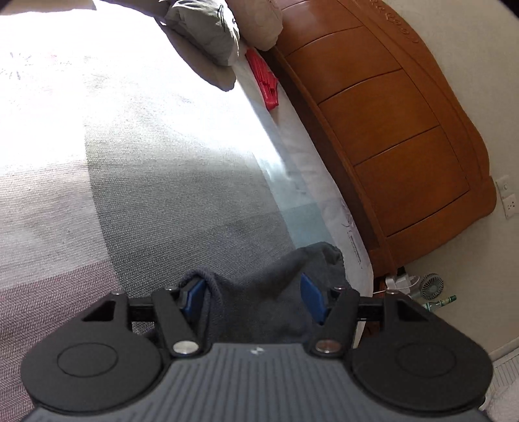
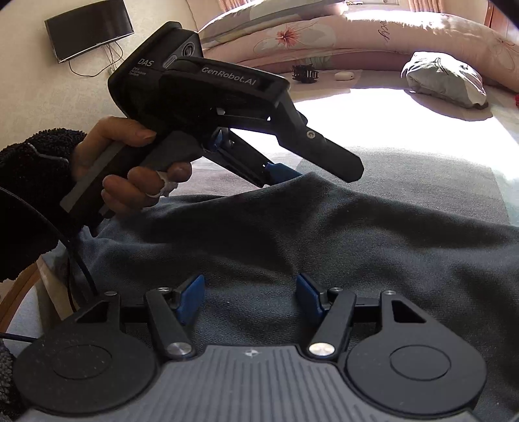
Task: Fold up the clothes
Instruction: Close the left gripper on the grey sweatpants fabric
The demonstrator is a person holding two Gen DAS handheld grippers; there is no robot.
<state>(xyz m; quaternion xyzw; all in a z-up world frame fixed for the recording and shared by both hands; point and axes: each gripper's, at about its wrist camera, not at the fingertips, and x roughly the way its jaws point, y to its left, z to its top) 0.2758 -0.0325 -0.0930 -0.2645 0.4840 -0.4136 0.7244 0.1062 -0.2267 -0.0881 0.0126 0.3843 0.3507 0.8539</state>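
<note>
Both grippers hang over the dark grey garment: left gripper jaws apart around a fold, right gripper jaws apart above it.

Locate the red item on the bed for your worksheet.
In the left wrist view, the red item lies at the bed's right edge against the wooden headboard, just below the grey pillow.

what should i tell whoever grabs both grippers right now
Left gripper: jaws open, a raised edge of the dark grey knitted sweater between the pads, not pinched.
Right gripper: jaws open over the sweater's body, holding nothing.
The sweater lies spread and rumpled on the striped bedspread; a folded grey garment sits near the pillows.
Done: no clear fold visible yet.
Left: fold the sweater.
</note>
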